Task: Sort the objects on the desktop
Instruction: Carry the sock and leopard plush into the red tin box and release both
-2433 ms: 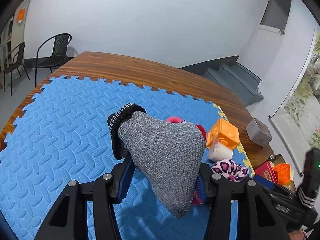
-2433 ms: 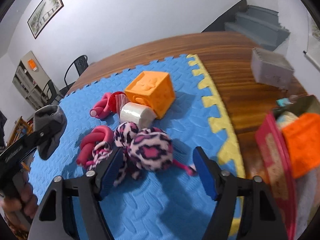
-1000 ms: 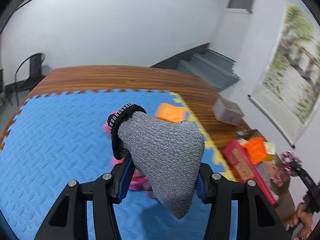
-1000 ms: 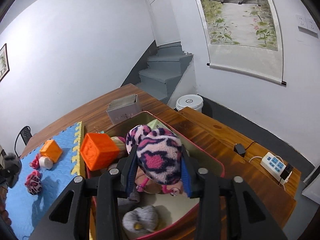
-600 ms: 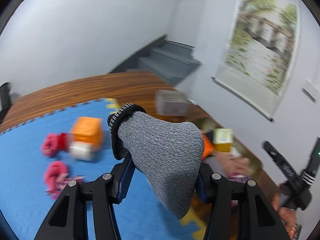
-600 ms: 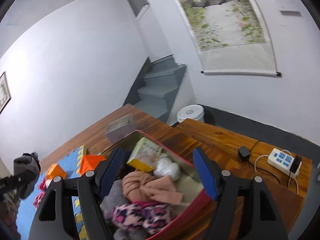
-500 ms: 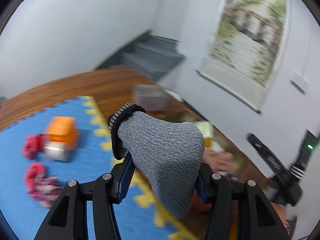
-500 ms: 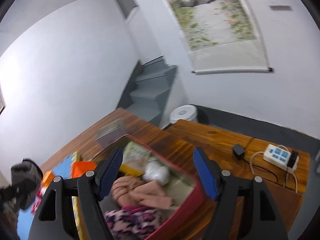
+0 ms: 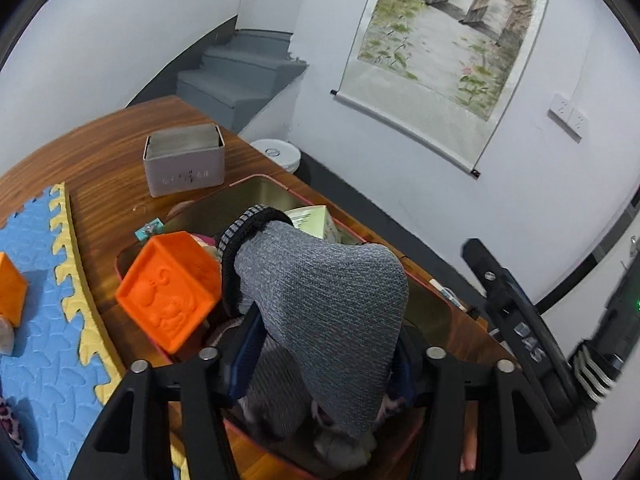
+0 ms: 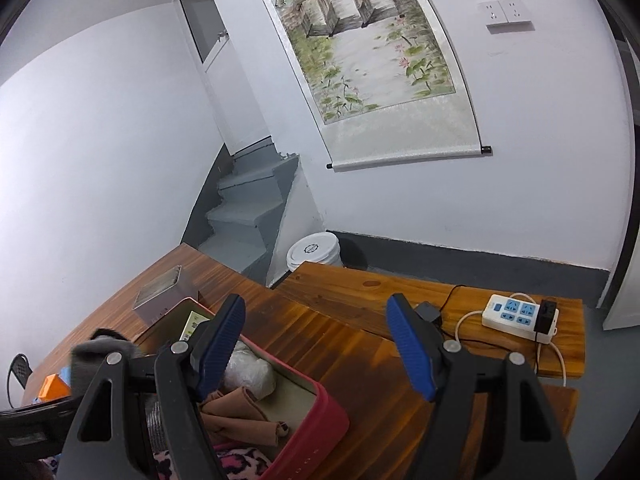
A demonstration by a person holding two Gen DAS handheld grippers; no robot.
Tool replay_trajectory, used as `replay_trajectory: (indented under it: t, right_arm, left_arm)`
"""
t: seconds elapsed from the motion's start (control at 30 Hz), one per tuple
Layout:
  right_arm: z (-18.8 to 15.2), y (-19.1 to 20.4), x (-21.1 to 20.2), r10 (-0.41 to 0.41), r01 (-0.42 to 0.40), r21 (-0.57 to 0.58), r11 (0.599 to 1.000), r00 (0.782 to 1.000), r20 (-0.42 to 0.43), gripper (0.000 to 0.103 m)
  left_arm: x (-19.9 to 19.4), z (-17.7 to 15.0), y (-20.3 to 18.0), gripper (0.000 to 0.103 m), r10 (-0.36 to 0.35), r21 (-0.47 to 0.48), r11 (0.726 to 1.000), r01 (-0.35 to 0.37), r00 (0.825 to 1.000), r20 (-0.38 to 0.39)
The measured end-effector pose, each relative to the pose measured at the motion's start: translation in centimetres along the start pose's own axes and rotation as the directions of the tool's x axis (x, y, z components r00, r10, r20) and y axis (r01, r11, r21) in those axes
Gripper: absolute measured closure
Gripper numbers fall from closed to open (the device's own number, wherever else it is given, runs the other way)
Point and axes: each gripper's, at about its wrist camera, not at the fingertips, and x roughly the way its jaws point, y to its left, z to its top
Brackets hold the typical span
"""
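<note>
My left gripper (image 9: 322, 354) is shut on a grey knit sock (image 9: 324, 284) with a dark cuff and holds it over the red storage box (image 9: 436, 300). The box holds an orange cube (image 9: 170, 290), a green-white carton (image 9: 310, 218) and soft items. My right gripper (image 10: 316, 340) is open and empty, above the box's right corner (image 10: 320, 412). In the right wrist view the sock (image 10: 94, 350) shows at the left, with a brown cloth (image 10: 240, 412), a white bundle (image 10: 250, 372) and the leopard toy (image 10: 240, 462) inside the box.
A grey tin box (image 9: 184, 160) stands on the wooden table (image 9: 104, 184) beyond the red box. The blue foam mat (image 9: 40, 320) with another orange cube (image 9: 10, 288) lies at left. A power strip (image 10: 516, 312) lies on the wooden bench (image 10: 360, 292).
My left gripper carried the sock from over the mat to above the red box. My right gripper let go of the leopard toy into the box, opened and lifted away.
</note>
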Motion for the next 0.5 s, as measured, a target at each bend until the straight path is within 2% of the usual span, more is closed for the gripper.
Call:
replay_trajectory:
  t: [0.2,0.33,0.37,0.43,0.5]
  right_arm:
    - [0.0,-0.5,0.4,-0.011,0.011,0.012,1.000,1.000,-0.008,0.026]
    - [0.0,-0.6,0.5,-0.014,0.014,0.014,1.000,1.000,-0.011,0.025]
    - [0.0,-0.6,0.5,-0.016,0.016,0.013,1.000,1.000,-0.011,0.025]
    - [0.1,-0.7,0.5,-0.021,0.021,0.016,1.000,1.000,-0.009,0.025]
    - [0.1,-0.9,0.3,-0.031,0.031,0.021,0.999,1.000,0.004,0.025]
  left_arm:
    - [0.6,-0.2,0.3,0.040,0.007,-0.015,1.000,-0.007,1.000,-0.021]
    - [-1.3,-0.4,-0.1,0.037,0.009,0.011,1.000,-0.009,1.000,0.024]
    - [-1.8,-0.4,-0.1,0.025,0.005,0.013,1.000,-0.006,0.999,0.039]
    - [-3.0,-0.3,-0.1,0.012,0.010,0.014,1.000,-0.011,0.997,0.082]
    - [-4.3,-0.2,0.0,0.012,0.021,0.015,1.000,-0.023,0.992,0.126]
